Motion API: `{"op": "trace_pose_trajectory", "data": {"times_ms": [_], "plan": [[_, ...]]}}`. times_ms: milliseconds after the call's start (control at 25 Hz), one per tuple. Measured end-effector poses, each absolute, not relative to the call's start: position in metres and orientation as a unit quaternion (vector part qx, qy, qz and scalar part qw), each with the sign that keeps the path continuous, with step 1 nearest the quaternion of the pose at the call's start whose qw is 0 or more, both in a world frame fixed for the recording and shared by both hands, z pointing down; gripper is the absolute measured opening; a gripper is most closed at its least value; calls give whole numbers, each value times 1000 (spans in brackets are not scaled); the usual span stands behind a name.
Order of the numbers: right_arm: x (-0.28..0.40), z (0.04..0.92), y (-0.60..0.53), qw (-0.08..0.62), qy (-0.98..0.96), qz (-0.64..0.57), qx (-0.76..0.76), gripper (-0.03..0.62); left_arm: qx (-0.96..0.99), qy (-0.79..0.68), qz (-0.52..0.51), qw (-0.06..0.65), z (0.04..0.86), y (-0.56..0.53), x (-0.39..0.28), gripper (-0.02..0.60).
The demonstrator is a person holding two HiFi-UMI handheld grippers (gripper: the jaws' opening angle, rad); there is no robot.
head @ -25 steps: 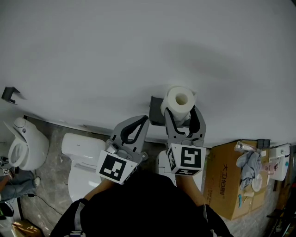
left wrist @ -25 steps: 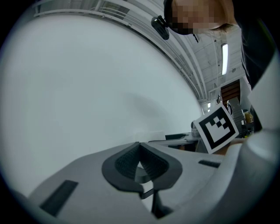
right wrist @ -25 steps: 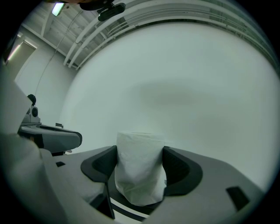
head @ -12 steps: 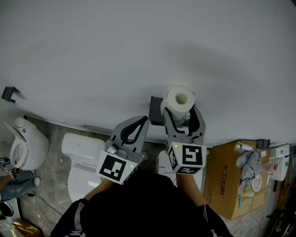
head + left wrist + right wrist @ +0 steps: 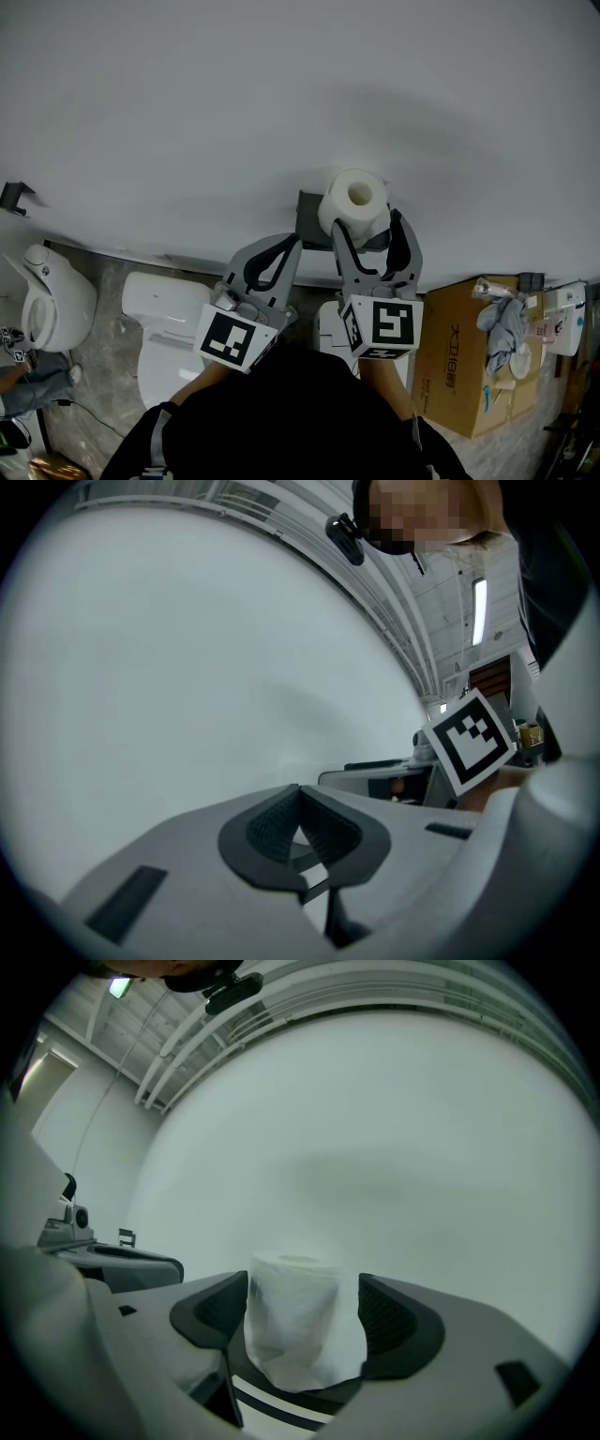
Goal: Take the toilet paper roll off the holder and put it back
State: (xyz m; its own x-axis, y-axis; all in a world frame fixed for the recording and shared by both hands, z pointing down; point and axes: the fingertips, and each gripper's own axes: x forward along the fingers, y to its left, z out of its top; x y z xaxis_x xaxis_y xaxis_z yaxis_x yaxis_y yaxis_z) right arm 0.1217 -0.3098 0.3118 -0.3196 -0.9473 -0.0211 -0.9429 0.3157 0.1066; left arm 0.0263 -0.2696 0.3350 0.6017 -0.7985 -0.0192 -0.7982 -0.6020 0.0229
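One toilet paper roll (image 5: 354,202), white wall (image 5: 187,112), toilet (image 5: 164,305), grey floor (image 5: 111,274)

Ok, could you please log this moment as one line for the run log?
right gripper: jaws shut on white toilet paper roll | roll: by dark wall holder | left gripper: jaws shut, empty

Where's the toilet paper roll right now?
Head view, centre right: the roll stands between the jaws of the right gripper, just right of the dark holder.

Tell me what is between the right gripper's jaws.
The toilet paper roll stands upright between the jaws of the right gripper, one jaw on each side, as the right gripper view shows. Whether they press it is unclear.
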Motion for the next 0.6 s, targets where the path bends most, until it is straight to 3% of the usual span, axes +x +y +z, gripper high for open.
{"op": "trace_pose_trajectory", "data": {"times_ms": [160,200,240,400,600], "plan": [[126,291,-294,9,-802,-82,592,351,899,-437,-16,3,333,-266,32,6],[127,286,-290,4,-800,-89,593,310,900,-435,-17,2,332,-265,33,6],[128,283,-287,-2,-799,-93,594,217,901,-433,-17,0,331,-264,35,6],[135,277,-275,-27,-795,-90,599,39,904,-427,-19,-5,329,-260,38,6],[144,287,-265,-30,-785,-83,613,26,904,-426,-18,-8,330,-255,41,6]]}}
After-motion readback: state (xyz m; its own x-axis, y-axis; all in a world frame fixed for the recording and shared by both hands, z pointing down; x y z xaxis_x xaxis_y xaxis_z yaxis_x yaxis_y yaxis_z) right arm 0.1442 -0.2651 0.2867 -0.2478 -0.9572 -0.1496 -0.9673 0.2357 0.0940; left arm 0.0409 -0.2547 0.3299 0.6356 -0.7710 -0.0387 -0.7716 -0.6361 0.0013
